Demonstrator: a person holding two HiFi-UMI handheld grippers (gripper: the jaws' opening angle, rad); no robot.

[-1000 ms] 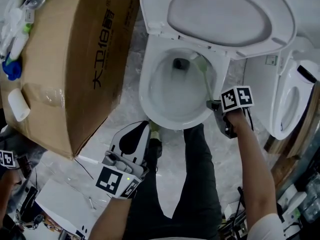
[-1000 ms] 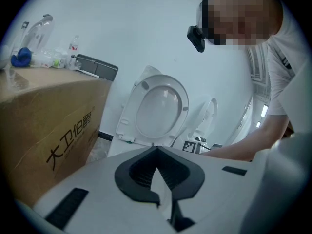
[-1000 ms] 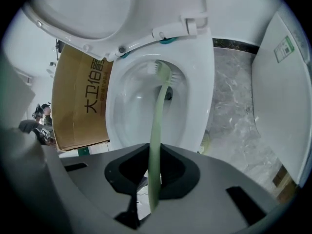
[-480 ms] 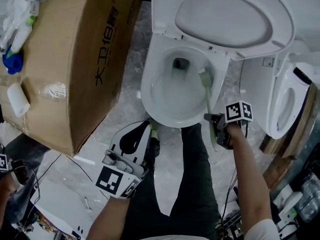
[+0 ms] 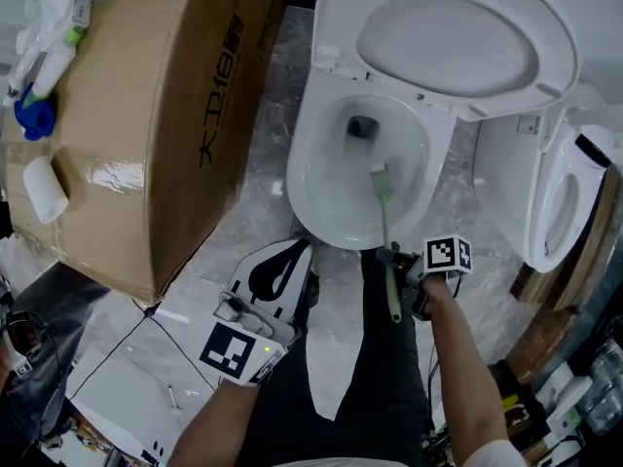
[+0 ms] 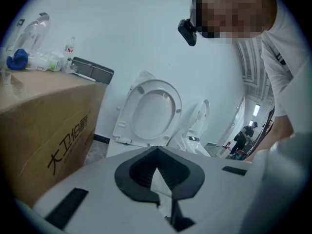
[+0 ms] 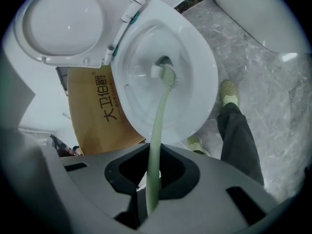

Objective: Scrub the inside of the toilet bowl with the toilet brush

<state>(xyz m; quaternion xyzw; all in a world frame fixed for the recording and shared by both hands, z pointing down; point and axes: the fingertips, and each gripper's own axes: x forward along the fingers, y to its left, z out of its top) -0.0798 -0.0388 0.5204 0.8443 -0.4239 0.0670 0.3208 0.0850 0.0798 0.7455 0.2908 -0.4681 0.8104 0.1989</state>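
The white toilet bowl [image 5: 304, 178] stands open, its lid and seat [image 5: 458, 42] raised. A pale green toilet brush [image 5: 384, 224] reaches into it, with the head [image 5: 378, 170] low in the bowl just below the drain hole [image 5: 362, 126]. My right gripper [image 5: 397, 269] is shut on the handle at the bowl's near rim. In the right gripper view the handle [image 7: 158, 130] runs from the jaws [image 7: 148, 191] to the head [image 7: 163, 72] at the drain. My left gripper [image 5: 302, 254] hangs shut and empty over my left shoe, short of the bowl; its view [image 6: 161, 199] looks at the raised lid [image 6: 151, 111].
A big cardboard box [image 5: 146, 115] stands tight against the bowl's left, with bottles [image 5: 39, 27] on top. A second toilet [image 5: 555, 193] is at the right. My legs in dark trousers [image 5: 389, 377] stand before the bowl. Cables and a white sheet [image 5: 127, 397] lie at lower left.
My right gripper has drawn left and back toward me. The brush head slid from the bowl's right wall to its middle near the drain. The left gripper has kept its place.
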